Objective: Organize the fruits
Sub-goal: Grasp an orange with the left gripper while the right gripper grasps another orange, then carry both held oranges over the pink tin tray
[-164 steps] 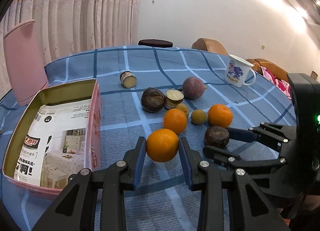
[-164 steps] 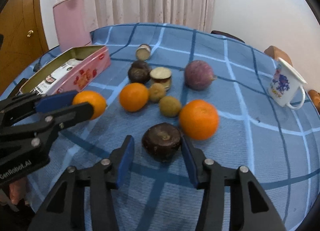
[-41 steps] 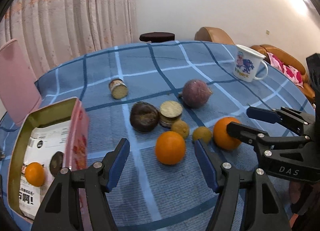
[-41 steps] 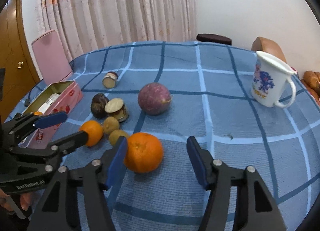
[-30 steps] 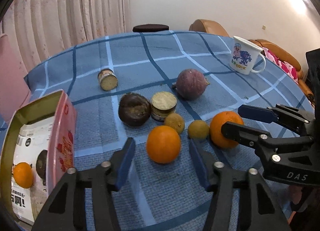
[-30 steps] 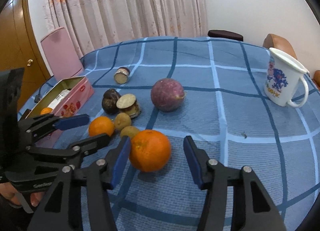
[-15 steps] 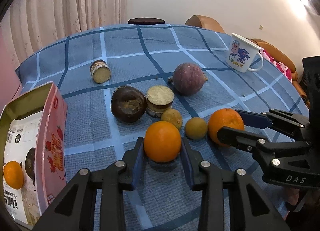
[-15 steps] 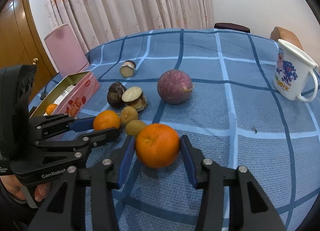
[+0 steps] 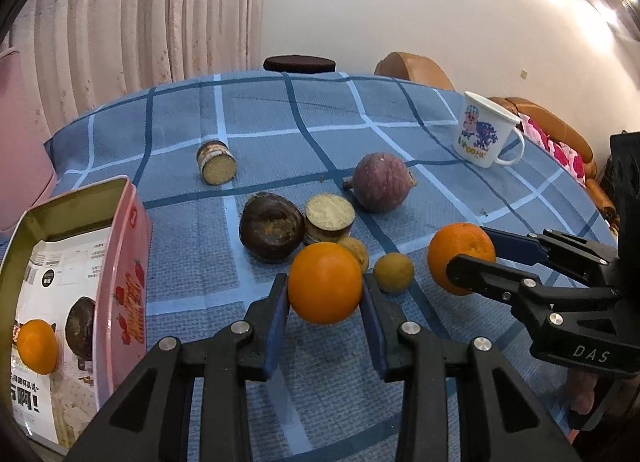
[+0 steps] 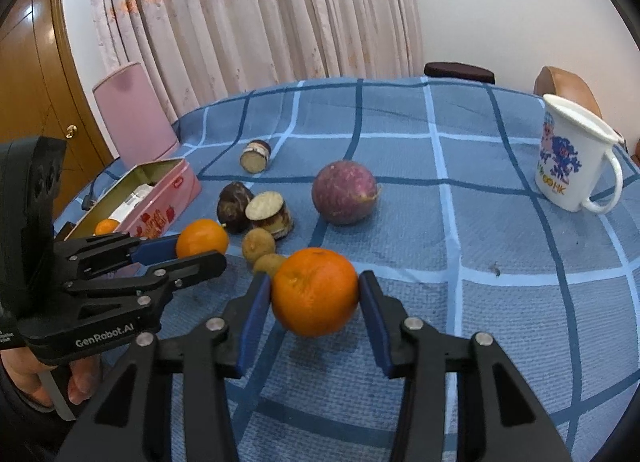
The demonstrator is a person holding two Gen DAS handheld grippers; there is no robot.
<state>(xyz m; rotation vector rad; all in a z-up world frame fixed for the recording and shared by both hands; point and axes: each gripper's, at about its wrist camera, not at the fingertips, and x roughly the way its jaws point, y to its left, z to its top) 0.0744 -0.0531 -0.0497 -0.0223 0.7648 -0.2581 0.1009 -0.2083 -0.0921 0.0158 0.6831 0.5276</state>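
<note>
We are gripping one orange (image 9: 325,288) in our left claw (image 9: 325,304), both blue pads pressing its sides, and a second orange (image 10: 315,291) in our right claw (image 10: 316,308), pinched the same way. Both fruits are sitting low over the blue checked counter (image 10: 500,326). In the left view, two small brown fruits (image 9: 393,272) are lying just at 1 o'clock of our orange, between the claws. A dark fruit (image 9: 271,225) and a cut piece (image 9: 329,217) are touching each other at 12 o'clock, with a purple fruit (image 9: 380,182) beyond at 1 o'clock. The pink tin (image 9: 120,262) is standing at 9 o'clock, holding a third orange (image 9: 38,346) and a dark fruit (image 9: 80,328). A mug (image 10: 570,155) is standing far off at 2 o'clock in the right view.
</note>
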